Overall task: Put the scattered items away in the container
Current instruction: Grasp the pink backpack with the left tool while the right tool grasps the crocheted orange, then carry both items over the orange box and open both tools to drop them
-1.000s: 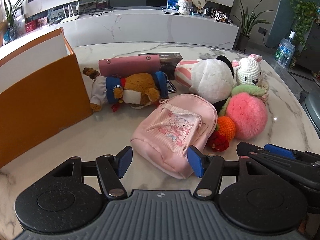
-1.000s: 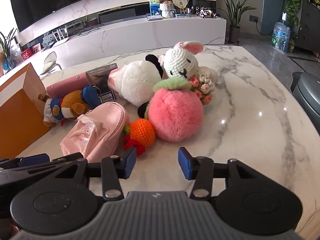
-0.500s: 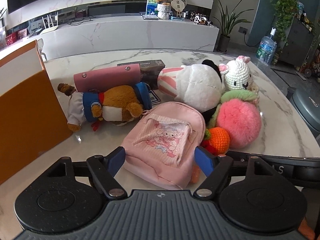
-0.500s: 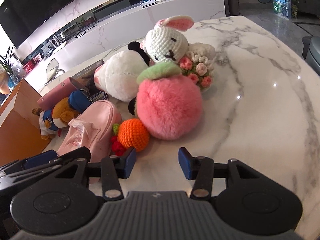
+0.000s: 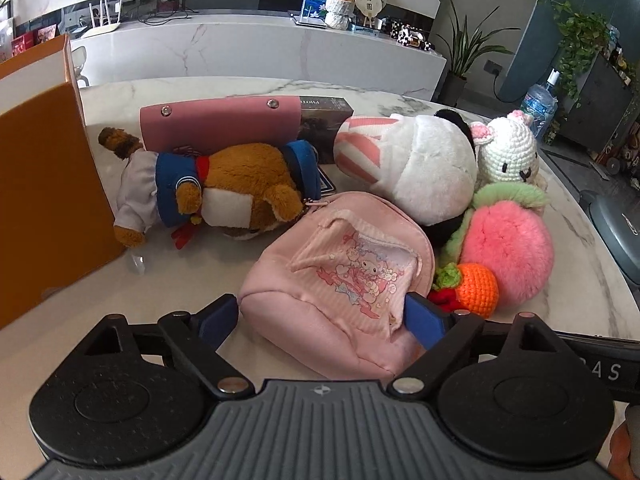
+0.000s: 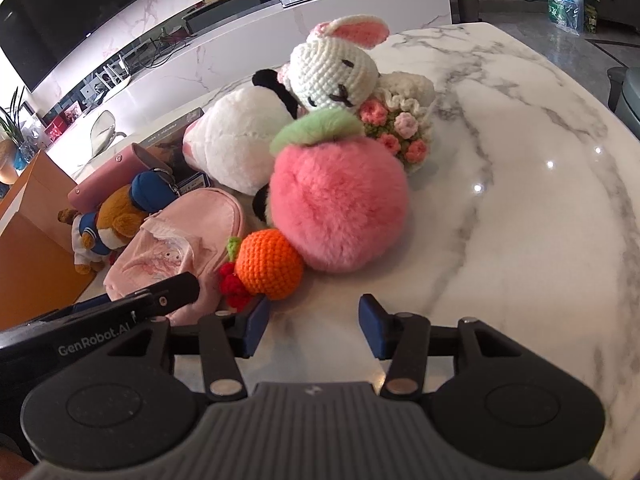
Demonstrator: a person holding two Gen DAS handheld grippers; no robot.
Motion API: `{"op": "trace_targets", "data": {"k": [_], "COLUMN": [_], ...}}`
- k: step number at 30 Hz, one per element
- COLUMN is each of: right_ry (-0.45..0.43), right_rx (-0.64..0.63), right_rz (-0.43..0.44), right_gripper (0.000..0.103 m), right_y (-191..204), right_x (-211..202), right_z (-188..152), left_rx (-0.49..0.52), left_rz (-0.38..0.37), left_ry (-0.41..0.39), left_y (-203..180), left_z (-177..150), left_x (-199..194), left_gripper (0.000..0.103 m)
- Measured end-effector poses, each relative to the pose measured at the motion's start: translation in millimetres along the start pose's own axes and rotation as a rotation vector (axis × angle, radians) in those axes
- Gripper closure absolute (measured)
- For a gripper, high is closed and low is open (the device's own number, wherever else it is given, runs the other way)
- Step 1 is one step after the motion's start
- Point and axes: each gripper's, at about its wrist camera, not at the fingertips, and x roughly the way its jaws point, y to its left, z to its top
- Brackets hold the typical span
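Crocheted bouquet (image 6: 400,132) shows only in right view.

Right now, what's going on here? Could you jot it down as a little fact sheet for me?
surface: white marble table
container: orange box, at the table's left
left gripper: open, fingers either side of the pink mini backpack
right gripper: open, holding nothing, just short of the orange crochet fruit
other toys: pink fluffy peach, crochet bunny, brown bear in sailor outfit
in container: cannot tell
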Motion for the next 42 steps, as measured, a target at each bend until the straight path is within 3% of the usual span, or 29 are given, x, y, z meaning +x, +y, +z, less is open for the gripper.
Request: {"op": "trace_targets", "data": {"k": [4,11,16,22,25,34,35,36,42], "right_ry": [-0.002,-0.028,-0.018,-0.018,-0.029,-0.070,-0.077,-0.084,-0.119], "right_rx": [-0.006,-0.039,-0.058,-0.057,-0.076,-0.142,-0.149,-0.156,-0.202], "right_rz": [-0.001,0.008,0.041,0.019,0.013,0.022,0.027,0.031,0.050], "right_gripper": [0.049,0.049,0.049,0.047,0.052,0.052,0.052,0.052,0.052], "right_y": [1.8,11.7,23.5,30.4,34.1,53.2,56.3,59.2,80.4], "right_x": [1.3,-3.0,2.5,17.8,18.6,-14.3,-19.5,-24.5,-53.6], "right_z": [0.9,2.7,4.1,7.8,9.5,-1.0,-2.3,-3.6,-15.2], "left_rx": [0.000,0.026,0.028,-0.010,-0.023,-0.041,-0.042,-0.046,-0.088], "left_rz": [-0.007,0.043,0.052,0.059,0.062,0.072,0.076,0.078,0.095], "left_ry": [0.004,-0.005,0.009,0.021,0.015,-0.056,-0.070,-0.079,-0.080], "left_y": [0.5,4.4,12.8,24.5,27.5,30.5,31.3,32.8,43.6], "left_z": [-0.1,-2.6,-7.8,-12.2,-14.4,-20.8,-21.4,-21.8,-31.4], "left_x": [-4.1,-21.8,-34.9,-42.3,-47.6,-86.6,-93.3,-99.3,-118.5], "left_gripper": [0.011,0.021,0.024,0.025,0.025,0.027,0.032,0.047,0.048]}}
